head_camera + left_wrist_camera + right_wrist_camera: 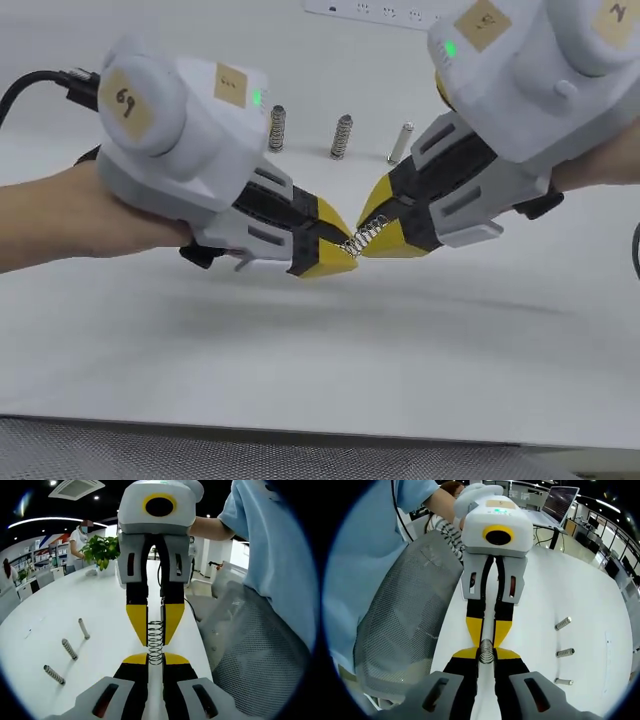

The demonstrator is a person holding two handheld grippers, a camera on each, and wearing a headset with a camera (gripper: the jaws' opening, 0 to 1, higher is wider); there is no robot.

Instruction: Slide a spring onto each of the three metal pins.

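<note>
Spring is off the table, bridged between your two grippers at mid-frame in the head view. Your left gripper comes in from 9 o'clock and your right gripper from 2 o'clock, yellow tips all but touching. The left gripper view gives the coil lengthwise. Its near end sits pinched in the left jaws, which are set to a narrow slit, and the rest runs toward 12 o'clock between the right jaws, closed on its flanks. The right gripper view gives the same coil end-on, a ring caught between the right tips, so its length cannot be read there. In the head view, three pins stand on the white table at 12 o'clock from the spring, well apart from it. The left pin and middle pin each wear a coil, and the right pin is bare. The gripper views put that row off to the side: 8 o'clock in the left, 3 o'clock in the right. The head view adds a power strip at the far edge. The left gripper view adds a potted plant at 11 o'clock, and the right gripper view adds a laptop at 1 o'clock. Both gripper views catch a mesh chair beside your light blue sleeve.
</note>
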